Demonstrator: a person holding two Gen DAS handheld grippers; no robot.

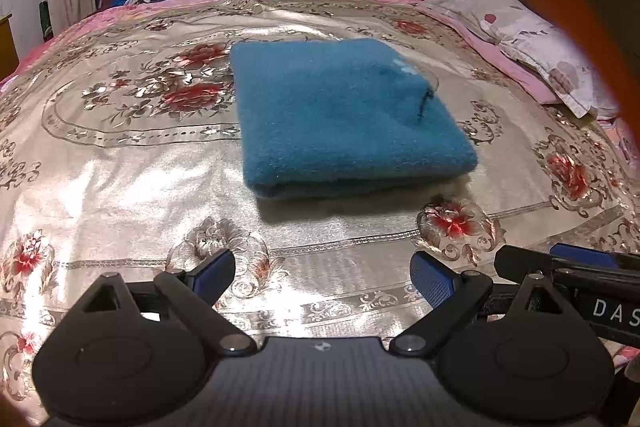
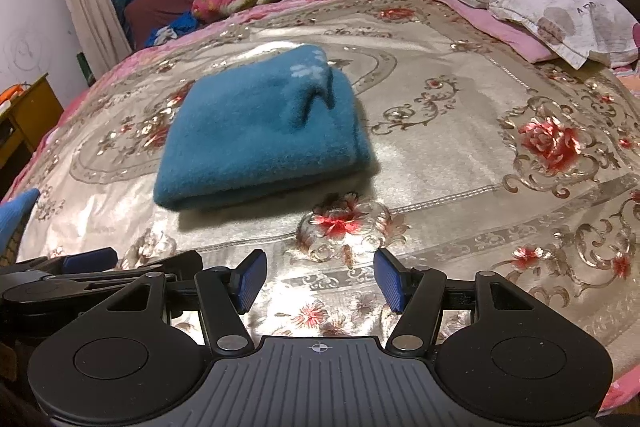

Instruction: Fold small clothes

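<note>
While the blue garment lies folded into a thick rectangle near the middle of the bed, both tools hang back over the near edge, pointing down at it. The left gripper shows its fingers spread wide with nothing between them, only the shiny floral cover below. The right gripper matches it: fingers apart, empty, well short of the cloth. From the right wrist view the garment has its rounded fold facing the near edge, and a flap with a pale flower print sits a little raised at the far corner. By the look of it the fold is nearly done, so this reads as a release and check. To finish well, that raised flap wants pressing flat or tucking, with a light touch from above rather than a pinch that drags the layers. The cover looks slippery, so any sideways push could slide the whole bundle towards the pillow at the far right corner.
</note>
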